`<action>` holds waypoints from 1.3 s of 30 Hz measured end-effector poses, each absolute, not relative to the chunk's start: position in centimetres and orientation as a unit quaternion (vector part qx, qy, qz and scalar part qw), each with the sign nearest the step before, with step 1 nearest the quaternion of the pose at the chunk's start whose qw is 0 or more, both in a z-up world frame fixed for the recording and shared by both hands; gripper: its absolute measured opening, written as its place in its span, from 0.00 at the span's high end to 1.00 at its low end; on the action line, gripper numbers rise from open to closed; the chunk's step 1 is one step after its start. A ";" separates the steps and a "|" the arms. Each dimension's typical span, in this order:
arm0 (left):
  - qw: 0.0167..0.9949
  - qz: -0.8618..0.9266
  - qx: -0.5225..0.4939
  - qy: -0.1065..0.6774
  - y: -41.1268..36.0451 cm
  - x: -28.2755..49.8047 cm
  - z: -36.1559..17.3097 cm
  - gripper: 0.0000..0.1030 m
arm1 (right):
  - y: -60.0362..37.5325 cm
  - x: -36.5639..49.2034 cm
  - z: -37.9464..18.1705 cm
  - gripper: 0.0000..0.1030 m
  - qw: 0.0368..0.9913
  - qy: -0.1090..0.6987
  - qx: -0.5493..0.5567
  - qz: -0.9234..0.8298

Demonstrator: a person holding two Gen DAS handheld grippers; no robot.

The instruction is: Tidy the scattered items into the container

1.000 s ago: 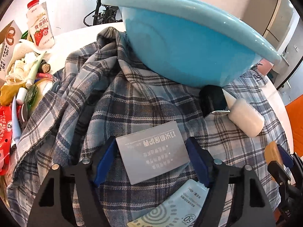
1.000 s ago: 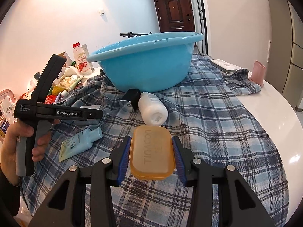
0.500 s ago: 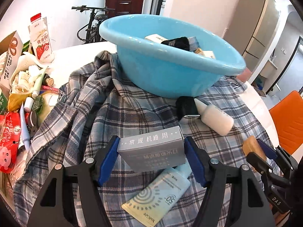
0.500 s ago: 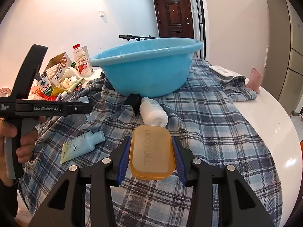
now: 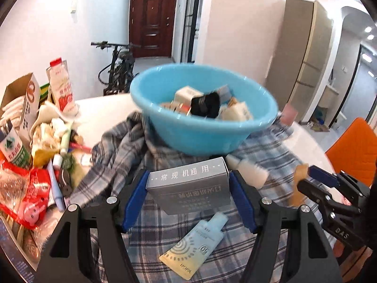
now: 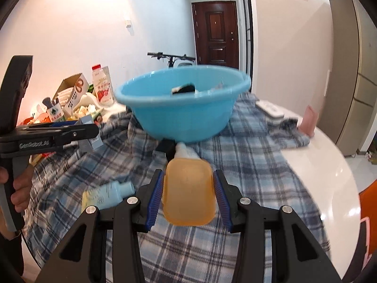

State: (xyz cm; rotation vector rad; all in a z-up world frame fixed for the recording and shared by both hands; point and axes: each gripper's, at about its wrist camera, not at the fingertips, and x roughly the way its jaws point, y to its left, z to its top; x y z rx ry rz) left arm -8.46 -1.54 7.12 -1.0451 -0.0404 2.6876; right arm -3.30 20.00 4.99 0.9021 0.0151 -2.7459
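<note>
A light blue basin stands on a plaid shirt and holds several small boxes and a black item; it also shows in the right wrist view. My left gripper is shut on a grey box, held above the cloth in front of the basin. My right gripper is shut on an orange soap case, raised above the cloth. A blue-and-yellow tube lies on the cloth below the grey box. A white bottle lies at the basin's foot.
A heap of snacks, cartons and a milk bottle fills the table's left side. A pink cup and a white remote sit at the far right. An orange chair stands off the table's right edge.
Both grippers have lifted their items off the cloth and risen, so the basin's inside now shows. The grey box has tilted up in the left gripper.
</note>
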 end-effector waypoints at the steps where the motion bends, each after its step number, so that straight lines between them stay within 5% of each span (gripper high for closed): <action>1: 0.130 0.926 -0.353 -0.014 -1.6 -8.5 7.8 0.35 | 20.0 -3.5 5.8 0.56 0.125 0.007 0.303 -0.945; 12: 0.137 0.944 -0.299 -0.015 -2.1 -9.5 13.4 0.35 | 18.1 -5.9 13.4 0.56 0.126 0.039 0.242 -0.961; 27: 0.155 0.934 -0.320 -0.026 -2.0 -9.7 10.3 0.34 | 20.2 -8.4 -1.1 0.55 0.128 0.067 0.432 -0.890; 32: 0.155 0.933 -0.322 -0.034 -2.3 -9.9 9.9 0.34 | 20.3 -7.8 -2.0 0.79 0.132 0.082 0.440 -0.885; 39: 0.157 0.931 -0.328 -0.037 -2.3 -10.2 9.6 0.34 | 20.9 -7.2 -1.2 0.79 0.133 0.071 0.427 -0.892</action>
